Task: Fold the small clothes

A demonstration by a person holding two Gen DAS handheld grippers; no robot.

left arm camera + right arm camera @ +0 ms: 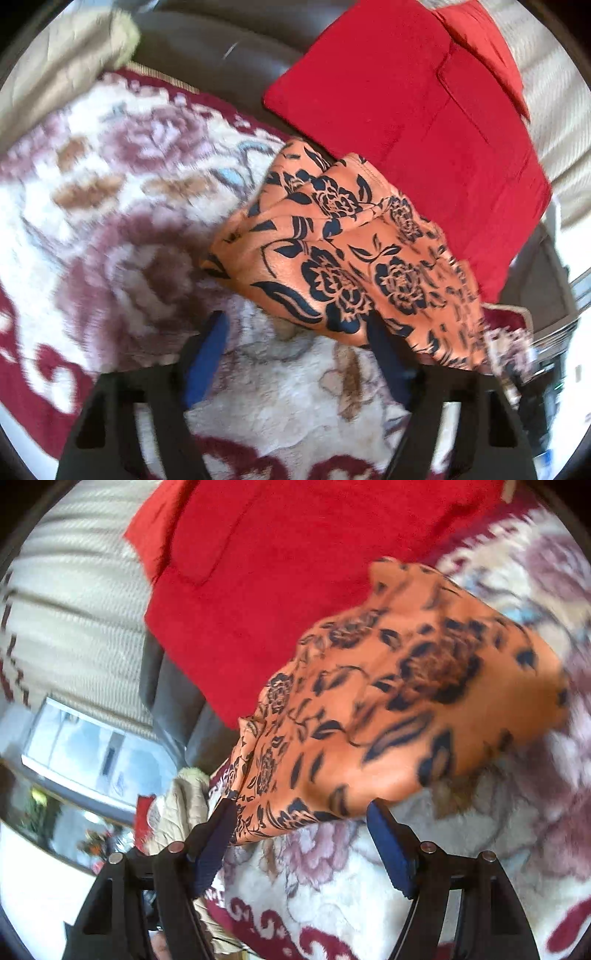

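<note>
An orange garment with a dark blue flower print (343, 254) lies bunched on a cream and maroon floral blanket (122, 206); it also shows in the right wrist view (399, 701). My left gripper (299, 332) is open, its blue-padded fingers (207, 354) wide apart just short of the garment's near edge, the right finger under its hem. My right gripper (303, 816) is open too, its fingers (388, 842) straddling the garment's near corner without closing on it. Both views are motion-blurred.
A red cushion (417, 122) lies behind the garment, partly under it, also in the right wrist view (280, 572). A cream ribbed throw (77, 609) and a dark grey sofa (221, 48) lie beyond. The blanket (332, 893) spreads under both grippers.
</note>
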